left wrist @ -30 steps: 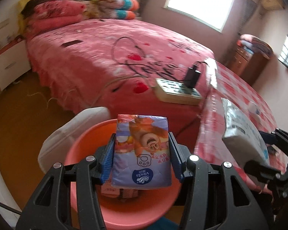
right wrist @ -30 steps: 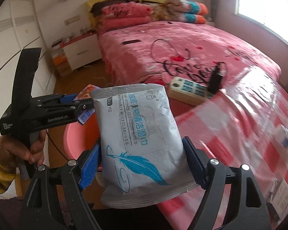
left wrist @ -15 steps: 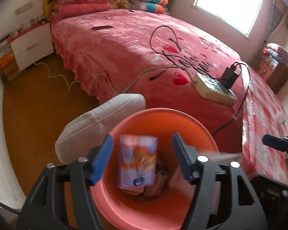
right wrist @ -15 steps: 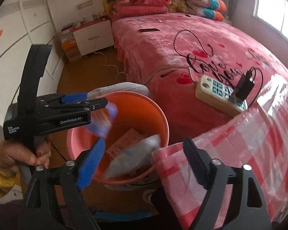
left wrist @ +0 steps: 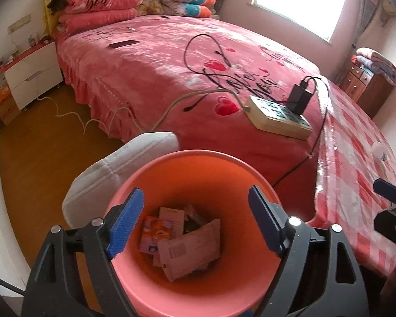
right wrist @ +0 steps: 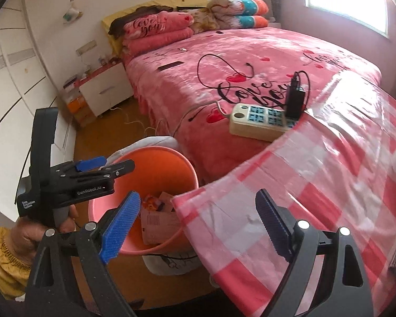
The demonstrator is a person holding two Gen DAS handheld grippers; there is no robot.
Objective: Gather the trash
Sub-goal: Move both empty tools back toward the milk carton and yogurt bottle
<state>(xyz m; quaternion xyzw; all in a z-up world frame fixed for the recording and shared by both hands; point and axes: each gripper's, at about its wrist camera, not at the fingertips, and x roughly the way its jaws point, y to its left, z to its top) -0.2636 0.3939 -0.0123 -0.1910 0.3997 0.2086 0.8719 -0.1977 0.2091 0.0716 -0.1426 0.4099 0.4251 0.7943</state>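
Both grippers hang empty over the pink bin (left wrist: 198, 174) near the bed (left wrist: 171, 60) — the left gripper (left wrist: 195, 222), fingers just opened, and the right gripper (right wrist: 198, 224), fingers wide apart — with the tissue pack (left wrist: 155, 235) and wipes pouch (left wrist: 192, 248) lying inside it.

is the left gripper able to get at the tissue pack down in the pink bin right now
Probably yes. The left gripper hangs open right over the pink bin, and the tissue pack lies exposed on top of the trash, only its corner under the white wipes pack.
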